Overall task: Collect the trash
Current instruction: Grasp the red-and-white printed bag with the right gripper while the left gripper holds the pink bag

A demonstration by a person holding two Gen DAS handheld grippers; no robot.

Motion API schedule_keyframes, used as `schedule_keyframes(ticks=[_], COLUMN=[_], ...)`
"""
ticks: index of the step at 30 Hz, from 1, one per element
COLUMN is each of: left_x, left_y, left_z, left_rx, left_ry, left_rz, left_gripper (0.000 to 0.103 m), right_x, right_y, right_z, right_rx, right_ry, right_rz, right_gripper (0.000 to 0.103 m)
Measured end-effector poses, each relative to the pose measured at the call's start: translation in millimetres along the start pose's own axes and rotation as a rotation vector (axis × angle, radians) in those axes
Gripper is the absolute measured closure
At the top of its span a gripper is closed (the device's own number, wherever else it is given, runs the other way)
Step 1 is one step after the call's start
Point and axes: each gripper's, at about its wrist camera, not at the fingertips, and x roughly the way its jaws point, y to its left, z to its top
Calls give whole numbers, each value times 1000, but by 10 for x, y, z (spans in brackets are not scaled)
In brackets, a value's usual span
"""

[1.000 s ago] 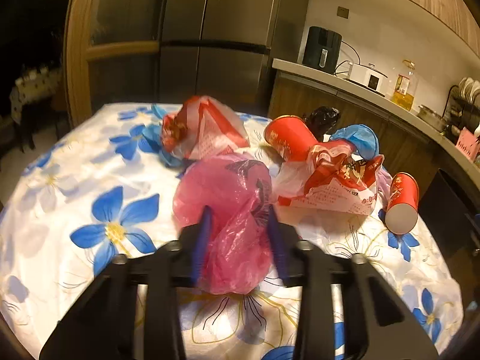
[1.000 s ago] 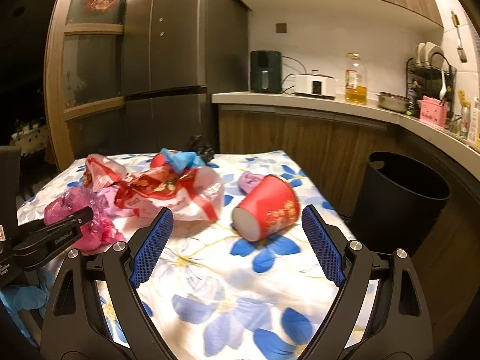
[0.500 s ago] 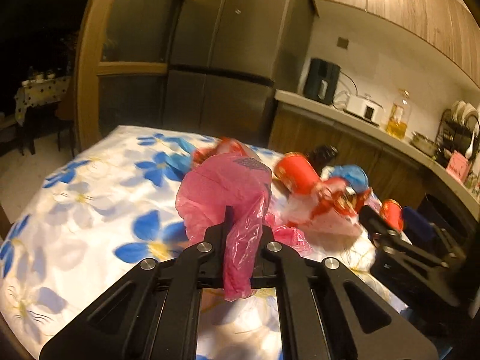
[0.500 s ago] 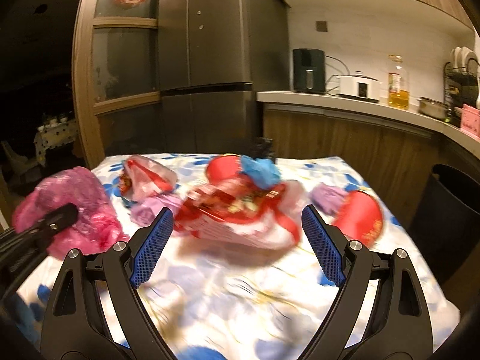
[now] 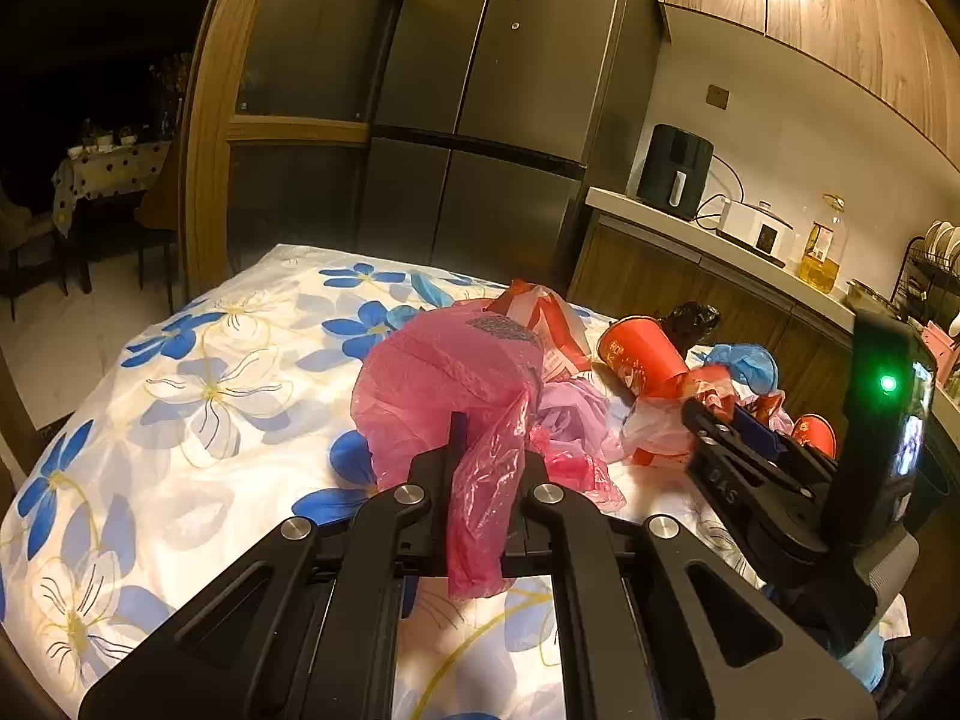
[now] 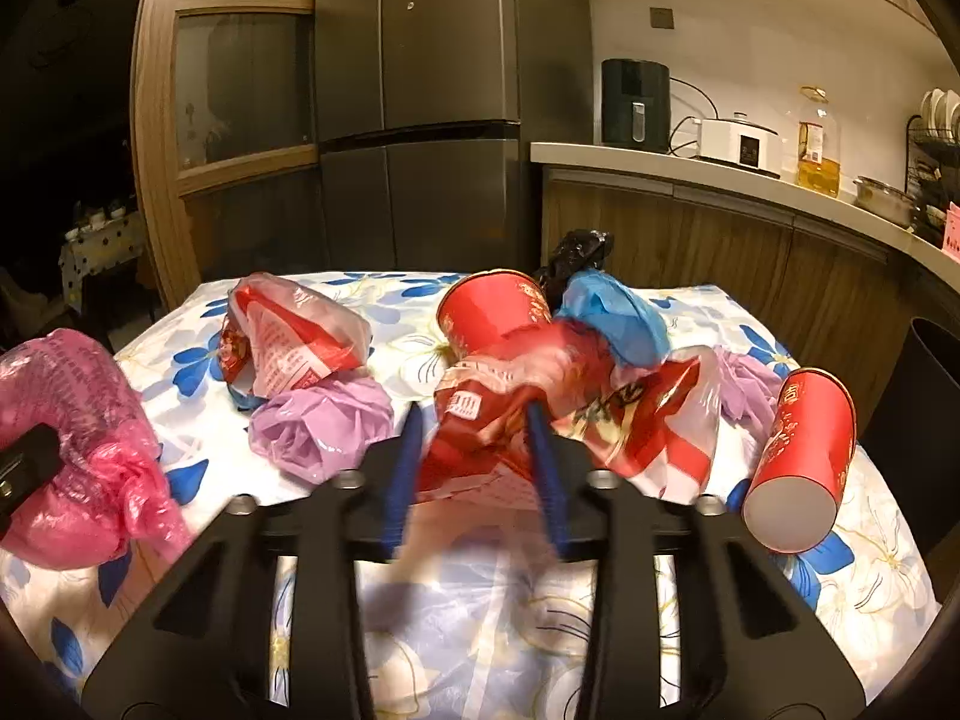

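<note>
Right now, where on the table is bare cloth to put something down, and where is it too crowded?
Bare floral tablecloth lies left of the pink bag held by the left gripper, out to the table's left edge. Crowded: the far middle and right, where the red-and-white bag, purple bag and red cups lie close together.

This is a home kitchen at night. A tall dark steel refrigerator stands beside a pale countertop on wood-fronted cabinets, bearing a black air fryer, white rice cooker and cooking-oil bottle. A blue-flowered white tablecloth covers the dining table.
</note>
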Motion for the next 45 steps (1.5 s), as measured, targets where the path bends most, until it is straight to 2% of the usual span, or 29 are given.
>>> schedule_keyframes(ticks=[3, 5, 18, 24, 32, 40, 45], left_x=[18, 25, -144, -286, -443, -538, -561], left_y=[-8, -19, -212, -327, -483, -656, -707], left_z=[2, 3, -13, -17, -34, -88, -113], left_rx=[2, 4, 31, 50, 75, 105, 111], left_ry=[2, 3, -25, -46, -66, -72, -72], left_rz=[-5, -5, -25, -29, -43, -81, -96], left_gripper=[97, 97, 97, 97, 97, 97, 97], right_x=[-57, -122, -920, -1132, -1380, -1478, -1515], right_y=[-50, -95, -298, -402, -579, -849, -942], right_z=[-47, -76, -210, -302, -481, -712, -758], right_rx=[9, 17, -9, -23, -47, -50, -28], right_ry=[4, 2, -48, -28, 14, 128, 148], right_rz=[13, 26, 179, 218, 205, 123, 107], right_gripper=[87, 89, 90, 90, 90, 90, 90])
